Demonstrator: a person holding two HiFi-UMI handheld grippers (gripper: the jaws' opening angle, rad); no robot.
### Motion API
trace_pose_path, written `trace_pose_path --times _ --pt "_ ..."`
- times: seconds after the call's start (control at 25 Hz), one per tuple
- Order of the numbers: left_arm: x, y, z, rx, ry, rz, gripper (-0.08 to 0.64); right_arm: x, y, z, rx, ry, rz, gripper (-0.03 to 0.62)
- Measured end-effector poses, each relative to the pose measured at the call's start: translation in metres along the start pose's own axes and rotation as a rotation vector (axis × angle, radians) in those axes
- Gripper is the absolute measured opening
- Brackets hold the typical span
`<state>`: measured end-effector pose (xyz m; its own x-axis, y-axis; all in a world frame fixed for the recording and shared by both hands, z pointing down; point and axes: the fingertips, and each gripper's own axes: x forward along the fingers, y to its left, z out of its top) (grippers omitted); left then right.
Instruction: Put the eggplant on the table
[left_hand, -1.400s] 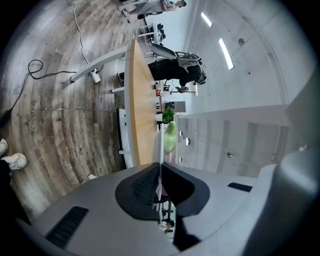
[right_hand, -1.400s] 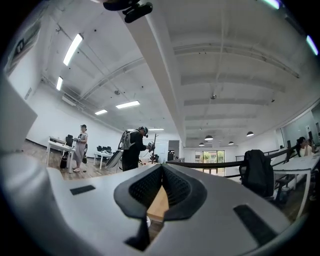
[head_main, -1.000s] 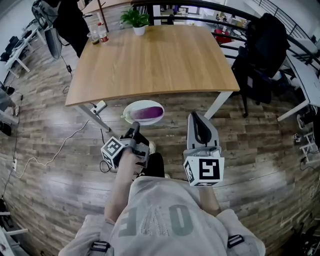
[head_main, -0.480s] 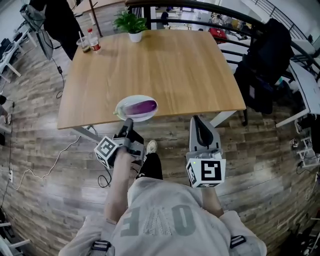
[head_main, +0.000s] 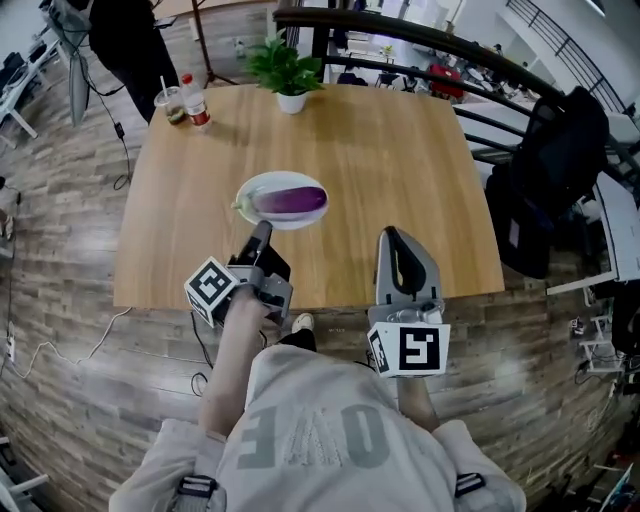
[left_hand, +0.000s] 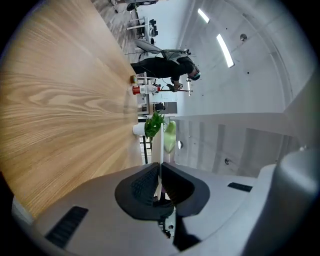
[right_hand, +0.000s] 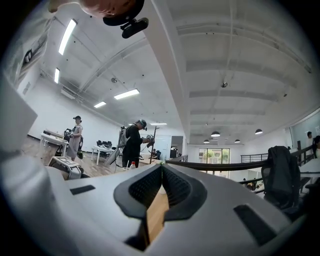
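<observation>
A purple eggplant (head_main: 290, 202) with a green stem lies on a white plate (head_main: 285, 177) over the near-left part of the wooden table (head_main: 400, 150). My left gripper (head_main: 263, 232) is shut on the plate's near rim. In the left gripper view the jaws (left_hand: 160, 167) pinch the thin white plate edge (left_hand: 160, 145), with the eggplant's green stem (left_hand: 170, 136) beyond. I cannot tell whether the plate touches the tabletop. My right gripper (head_main: 392, 240) hovers over the table's near edge, shut and empty; in the right gripper view (right_hand: 161, 167) its tips meet.
A potted plant (head_main: 288, 72) stands at the table's far edge, a bottle (head_main: 196, 101) and a cup (head_main: 173, 105) at its far left corner. A black bag on a chair (head_main: 560, 160) sits right of the table. A person (head_main: 125, 35) stands at far left.
Both grippers have moved forward from over the floor to over the table. The plate with the eggplant travelled with the left gripper and now sits over the tabletop.
</observation>
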<state>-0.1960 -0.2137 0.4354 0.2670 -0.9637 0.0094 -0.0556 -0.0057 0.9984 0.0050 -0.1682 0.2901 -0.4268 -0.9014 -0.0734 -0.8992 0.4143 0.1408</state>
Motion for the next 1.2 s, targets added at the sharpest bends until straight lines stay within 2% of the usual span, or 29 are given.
trace_pose_path --times 0.24,0.4,0.6,0.88,1.0,1.2 --pt "0.032 -0.025 0.015 0.012 0.008 -0.029 0.020 0.042 -0.006 -0.002 0.038 -0.008 0.000 0.020" --pt "0.042 -0.024 0.010 -0.016 0.004 -0.014 0.020 0.054 -0.013 -0.007 0.062 0.010 0.020 0.020" --pt "0.078 -0.024 -0.004 -0.055 0.001 -0.014 0.020 0.085 -0.043 -0.020 0.064 0.046 0.046 0.020" --pt "0.094 -0.019 -0.023 -0.034 0.022 -0.023 0.020 0.089 -0.069 -0.040 0.076 0.080 0.019 0.020" --pt "0.097 -0.013 -0.033 -0.057 0.039 -0.033 0.020 0.083 -0.079 -0.050 0.097 0.113 -0.007 0.020" --pt "0.103 0.013 -0.047 -0.043 0.040 -0.010 0.020 0.070 -0.094 -0.068 0.084 0.176 -0.014 0.020"
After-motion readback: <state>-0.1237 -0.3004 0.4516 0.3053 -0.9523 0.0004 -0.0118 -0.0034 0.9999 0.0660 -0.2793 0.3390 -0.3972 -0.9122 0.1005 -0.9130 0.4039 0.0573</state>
